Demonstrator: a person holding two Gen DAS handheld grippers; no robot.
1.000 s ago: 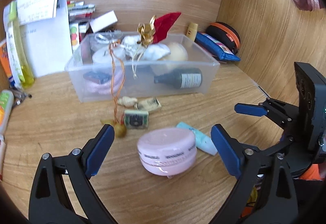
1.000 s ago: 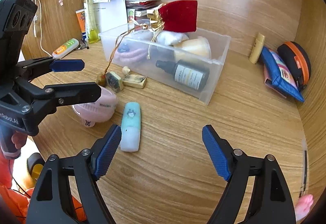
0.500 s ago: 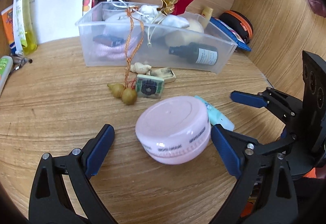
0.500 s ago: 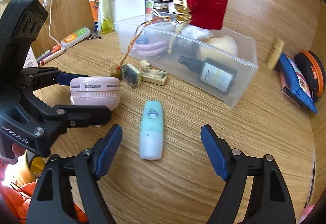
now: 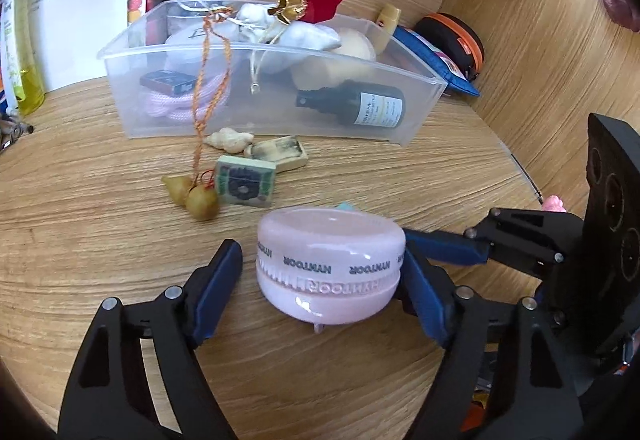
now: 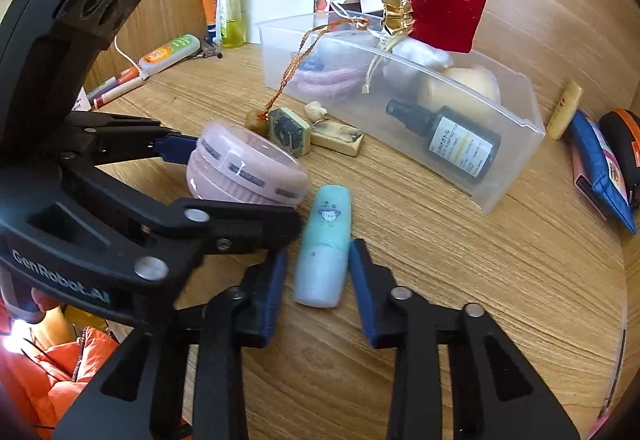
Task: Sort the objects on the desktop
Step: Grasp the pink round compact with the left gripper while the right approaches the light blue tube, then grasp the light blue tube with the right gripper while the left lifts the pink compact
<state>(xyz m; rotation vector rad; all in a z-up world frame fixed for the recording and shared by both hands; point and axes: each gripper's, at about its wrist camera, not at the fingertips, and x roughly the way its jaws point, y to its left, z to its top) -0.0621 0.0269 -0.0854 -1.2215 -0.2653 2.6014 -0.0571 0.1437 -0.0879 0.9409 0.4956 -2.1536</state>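
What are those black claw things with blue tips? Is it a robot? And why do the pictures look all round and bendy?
No robot: a person holds two grabbing tools, each with a round-eyed camera looking along its fingers. One picture comes from the left gripper, closing around a pink round case. The other comes from the right gripper, closing on a pale blue tube; whether either squeezes yet is unclear. Both things lie on a wooden desk. Behind stands a clear plastic box holding a dark bottle.

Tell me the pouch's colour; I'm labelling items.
Red pouch with gold trim, clearest in the right wrist view.
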